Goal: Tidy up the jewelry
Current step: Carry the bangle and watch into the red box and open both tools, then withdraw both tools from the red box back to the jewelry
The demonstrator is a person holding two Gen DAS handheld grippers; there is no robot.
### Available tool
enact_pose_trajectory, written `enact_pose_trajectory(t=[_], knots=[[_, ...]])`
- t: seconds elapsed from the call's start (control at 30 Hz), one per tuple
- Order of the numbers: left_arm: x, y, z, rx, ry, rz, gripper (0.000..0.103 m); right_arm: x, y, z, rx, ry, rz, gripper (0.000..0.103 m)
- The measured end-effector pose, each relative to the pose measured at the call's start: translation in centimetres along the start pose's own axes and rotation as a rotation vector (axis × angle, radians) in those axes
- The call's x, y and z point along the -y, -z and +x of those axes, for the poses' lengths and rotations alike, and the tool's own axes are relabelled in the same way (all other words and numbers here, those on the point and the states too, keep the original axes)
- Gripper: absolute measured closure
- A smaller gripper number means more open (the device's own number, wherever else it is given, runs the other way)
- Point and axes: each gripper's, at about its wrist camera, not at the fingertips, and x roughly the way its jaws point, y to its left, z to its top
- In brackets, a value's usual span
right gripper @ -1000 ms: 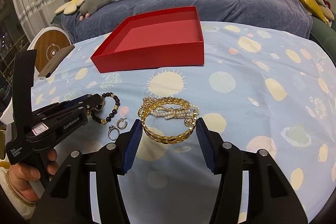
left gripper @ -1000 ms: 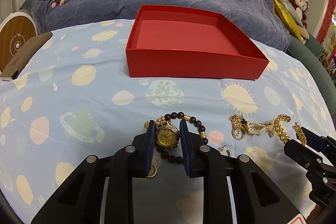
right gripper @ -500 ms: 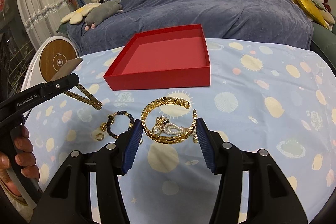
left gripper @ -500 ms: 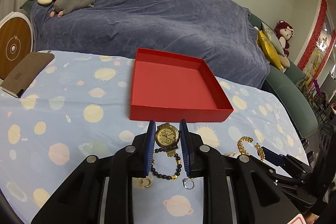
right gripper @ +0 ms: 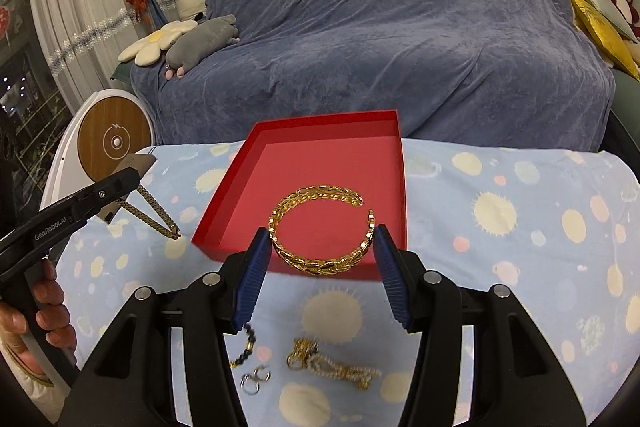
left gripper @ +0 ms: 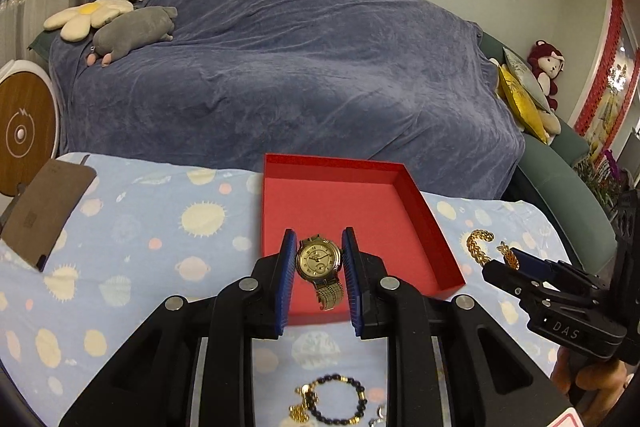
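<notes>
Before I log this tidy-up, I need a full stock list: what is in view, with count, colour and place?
Box: one, red, empty, on the table's far side.
Watch: one, gold, clamped in the left claw.
Cuff bracelet: one, gold, open-ended, clamped in the right claw.
Bead bracelet: one, dark with gold, on the tablecloth.
Pearl bracelet: one, white and gold, on the tablecloth.
Hoop earrings: two, silver, beside the pearls.
Tablecloth: one, pale blue, planet print.
Sofa throw: one, blue, behind.
Plush toys: several, on the sofa.
Left claw: shut on watch.
Right claw: shut on bracelet.

Blue-covered sofa point(left gripper: 300, 67), perhaps curtains point(right gripper: 60, 27)
</notes>
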Motion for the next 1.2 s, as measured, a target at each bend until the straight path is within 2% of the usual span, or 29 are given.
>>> enact_pose_trajectory(t=[0.27, 0.53, 0.7, 0.73, 0.77, 0.8, 0.83, 0.87, 1.0, 1.1, 1.2], knots=[[0.3, -5.5, 9.8, -0.041, -0.011, 0.004, 0.083, 2.2, -6.7, 10.1, -0.077, -0.026, 0.049, 0.052], [-0.4, -7.7, 18.4, -0.102, -0.049, -0.006, 0.083, 4.0, -8.5, 17.6, -0.168, 0.01, 0.052, 0.052], [-0.6, -7.6, 21.1, -0.131, -0.108, 0.005, 0.082, 4.8, -9.0, 19.9, -0.223, 0.032, 0.051, 0.051], [-0.8, -7.5, 21.2, -0.124, -0.123, -0.005, 0.08, 4.8, -8.9, 19.8, -0.219, 0.027, 0.053, 0.049], [-1.0, -7.5, 21.3, -0.119, -0.134, -0.017, 0.073, 4.7, -8.9, 19.6, -0.211, 0.023, 0.055, 0.048], [-1.2, -7.4, 21.2, -0.117, -0.14, -0.029, 0.06, 4.7, -8.9, 19.2, -0.196, 0.032, 0.053, 0.042], [-1.4, -7.4, 20.8, -0.112, -0.141, -0.042, 0.055, 4.5, -8.8, 18.5, -0.173, 0.044, 0.045, 0.035], [-1.6, -7.5, 20.4, -0.104, -0.143, -0.051, 0.048, 4.3, -8.7, 17.5, -0.149, 0.049, 0.038, 0.033], [-2.2, -7.3, 17.0, -0.076, -0.143, -0.038, 0.044, 4.5, -7.8, 13.4, -0.108, 0.013, 0.052, 0.033], [-2.5, -6.3, 13.0, -0.049, -0.136, -0.039, 0.034, 4.3, -6.5, 9.2, -0.087, -0.009, 0.057, 0.033], [-2.8, -4.3, 8.5, -0.031, -0.14, -0.039, 0.031, 3.7, -4.3, 5.0, -0.058, -0.007, 0.033, 0.03]])
